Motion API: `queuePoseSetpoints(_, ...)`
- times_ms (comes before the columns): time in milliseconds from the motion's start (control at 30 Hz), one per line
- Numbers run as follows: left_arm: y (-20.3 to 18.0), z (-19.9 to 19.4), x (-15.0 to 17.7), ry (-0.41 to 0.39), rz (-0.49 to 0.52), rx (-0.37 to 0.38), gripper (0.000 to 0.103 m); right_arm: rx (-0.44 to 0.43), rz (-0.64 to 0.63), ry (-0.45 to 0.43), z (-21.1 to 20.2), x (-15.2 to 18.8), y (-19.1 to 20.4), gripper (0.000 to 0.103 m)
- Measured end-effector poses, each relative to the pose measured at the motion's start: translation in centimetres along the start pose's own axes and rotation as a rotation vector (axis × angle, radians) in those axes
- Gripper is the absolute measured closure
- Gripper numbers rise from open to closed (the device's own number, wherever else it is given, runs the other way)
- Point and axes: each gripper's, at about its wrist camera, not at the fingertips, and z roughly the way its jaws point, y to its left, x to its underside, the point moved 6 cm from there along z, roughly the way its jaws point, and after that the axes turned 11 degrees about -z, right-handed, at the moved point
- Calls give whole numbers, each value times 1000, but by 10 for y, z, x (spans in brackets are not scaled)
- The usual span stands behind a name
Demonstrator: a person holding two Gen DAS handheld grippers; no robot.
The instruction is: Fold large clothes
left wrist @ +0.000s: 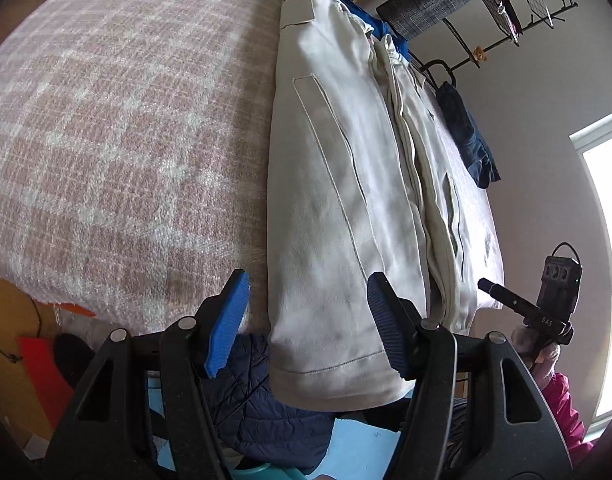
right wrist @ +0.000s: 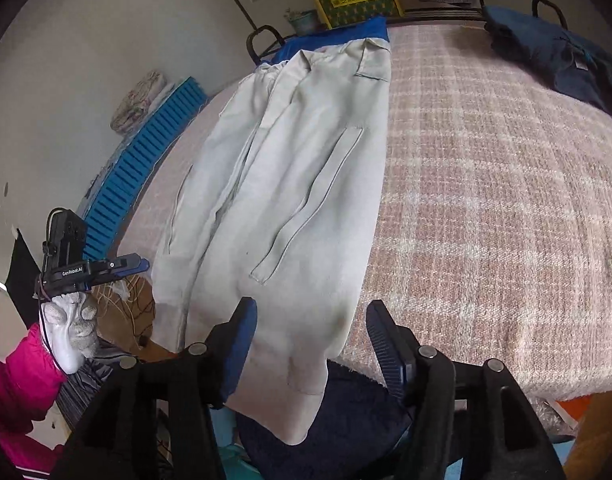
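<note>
A large cream jacket lies lengthwise on the bed, folded along its length, with its hem hanging over the near edge. It also shows in the right wrist view. My left gripper is open and empty, its blue fingers standing either side of the hanging hem. My right gripper is open and empty, just in front of the same hem. The right gripper also shows at the right of the left wrist view, and the left gripper at the left of the right wrist view.
The bed carries a pink and white plaid blanket. A folded dark blue garment lies at its far edge. A dark navy quilted item sits below the bed edge. A metal rack hangs on the wall.
</note>
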Motion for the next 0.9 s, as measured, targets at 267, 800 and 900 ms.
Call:
queuePoseSetpoints(267, 6, 22, -5, 97, -40, 67, 41, -157, 73, 45, 30, 13, -5, 43)
queuePoseSetpoints(800, -29, 14, 21, 128, 64, 80, 92, -240, 143, 74, 57, -7, 29, 94)
queuePoseSetpoints(900, -36, -4, 10, 113, 48, 123, 97, -284, 189, 23, 43, -19, 31, 96)
